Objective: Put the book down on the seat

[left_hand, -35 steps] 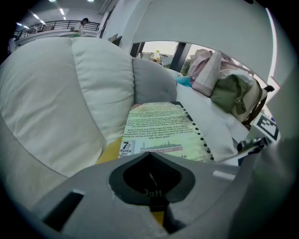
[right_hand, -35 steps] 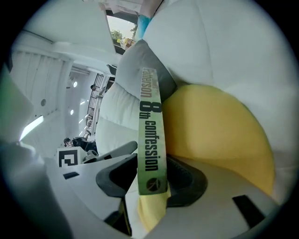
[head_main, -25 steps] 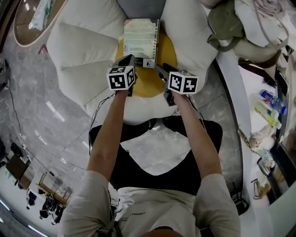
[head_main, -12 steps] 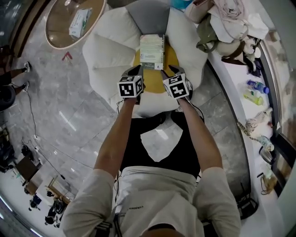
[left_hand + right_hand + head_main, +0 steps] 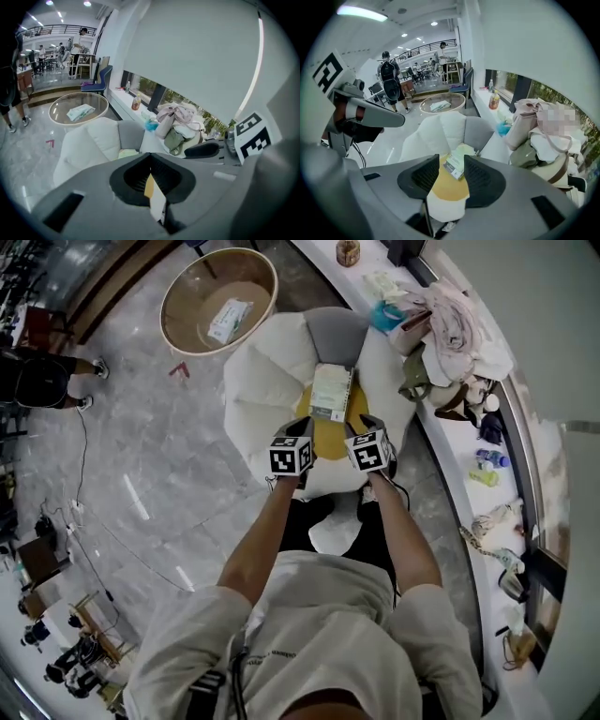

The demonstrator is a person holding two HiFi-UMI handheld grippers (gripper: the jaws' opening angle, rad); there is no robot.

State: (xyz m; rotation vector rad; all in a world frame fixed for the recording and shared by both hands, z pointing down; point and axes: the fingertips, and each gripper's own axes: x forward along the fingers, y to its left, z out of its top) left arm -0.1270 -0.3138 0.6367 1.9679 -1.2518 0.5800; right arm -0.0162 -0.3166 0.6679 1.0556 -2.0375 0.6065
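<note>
A pale green book (image 5: 332, 392) lies flat on the yellow seat cushion (image 5: 328, 435) of a white armchair (image 5: 262, 395), its far end against the grey backrest. Both grippers hover over the seat's front edge, apart from the book. My left gripper (image 5: 302, 426) has its jaws together, with only a thin sliver of cushion showing between them (image 5: 151, 176). My right gripper (image 5: 360, 424) stands open and holds nothing; through its gap (image 5: 451, 171) I see the book (image 5: 457, 161) and the cushion (image 5: 447, 190).
A round glass table (image 5: 187, 320) with a packet on it stands beyond the chair to the left. Clothes and bags (image 5: 445, 334) pile on the window ledge at right, and bottles (image 5: 483, 470) stand further along it. Cables (image 5: 84, 512) cross the marble floor. A person (image 5: 42, 381) stands far left.
The head view has pulled up and back, so chair and book look smaller. Both grippers have drawn back from the book, which stays flat on the seat.
</note>
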